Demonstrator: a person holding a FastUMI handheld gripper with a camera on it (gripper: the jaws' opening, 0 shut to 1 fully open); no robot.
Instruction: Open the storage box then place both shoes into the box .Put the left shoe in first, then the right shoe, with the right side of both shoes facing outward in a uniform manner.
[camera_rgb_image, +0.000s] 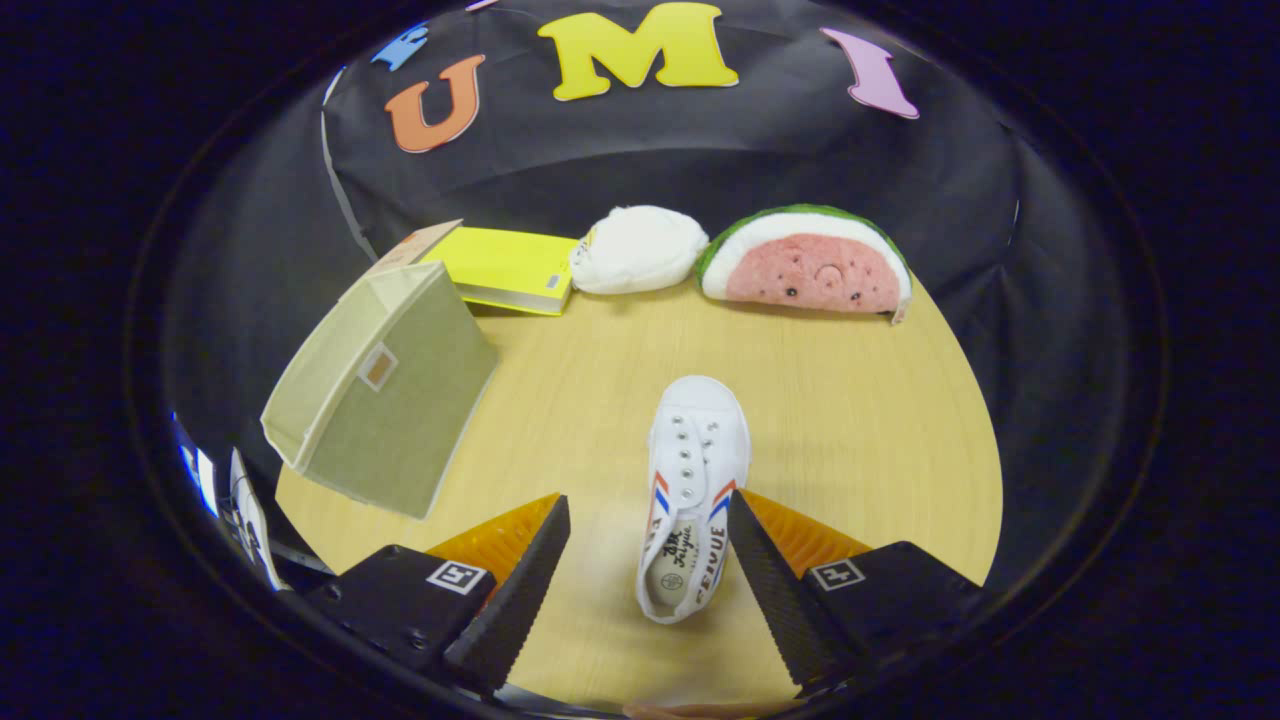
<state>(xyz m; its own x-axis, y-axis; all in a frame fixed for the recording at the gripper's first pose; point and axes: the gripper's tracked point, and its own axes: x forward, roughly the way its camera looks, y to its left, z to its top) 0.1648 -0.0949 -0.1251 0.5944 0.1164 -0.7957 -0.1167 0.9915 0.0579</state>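
One wooden table (860, 420) carries everything we see, and we place each thing by the white shoe (692, 480) lying near its middle. Largest on it is the storage box (385, 405), a pale green fabric box standing well off to the left of the shoe, tilted in our view, with a small label patch on the side turned toward us; we cannot tell whether its lid is open. Beyond the shoe and slightly right, at the table's far edge, rests a watermelon-slice plush (810, 265). Just left of that plush sits a white plush (640, 250), and left again a yellow book (505, 268) lies flat, its near corner close to the box's top.

The shoe itself points its toe away from us, heel toward us, red and blue stripes on both flanks, its opening facing up. Our gripper (648, 520) has its jaws spread wide, the shoe's heel half lying between them. The right finger's tip is just beside the shoe's right flank; the left finger stands clearly apart from it.
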